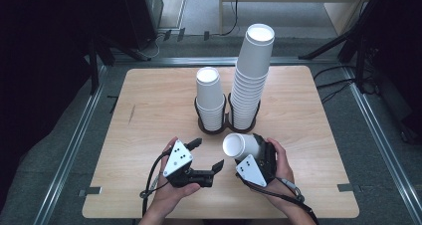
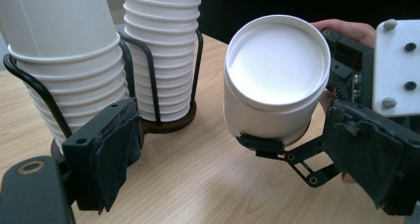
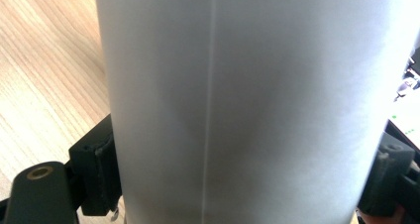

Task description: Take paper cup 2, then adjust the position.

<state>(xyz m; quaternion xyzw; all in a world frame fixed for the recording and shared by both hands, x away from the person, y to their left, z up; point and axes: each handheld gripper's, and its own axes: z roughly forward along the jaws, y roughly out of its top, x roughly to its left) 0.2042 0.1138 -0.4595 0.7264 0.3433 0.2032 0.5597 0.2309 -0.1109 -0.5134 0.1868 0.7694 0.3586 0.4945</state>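
A single white paper cup (image 1: 240,145) lies on its side above the table, bottom pointing left, with my right gripper (image 1: 255,149) shut on it. In the right gripper view the cup's wall (image 3: 247,105) spans the space between the two black pads. The left gripper view shows the cup's bottom (image 2: 277,65) facing me. My left gripper (image 1: 208,153) hovers just left of the cup, jaws open, nothing between them. Its padded fingers (image 2: 116,149) stand wide apart over bare wood.
A black wire holder (image 1: 226,121) at the table's middle carries a short cup stack (image 1: 209,98) and a tall one (image 1: 254,70). Both stacks (image 2: 163,50) rise close in front of the left gripper. The wooden table (image 1: 149,105) has bare room left and right.
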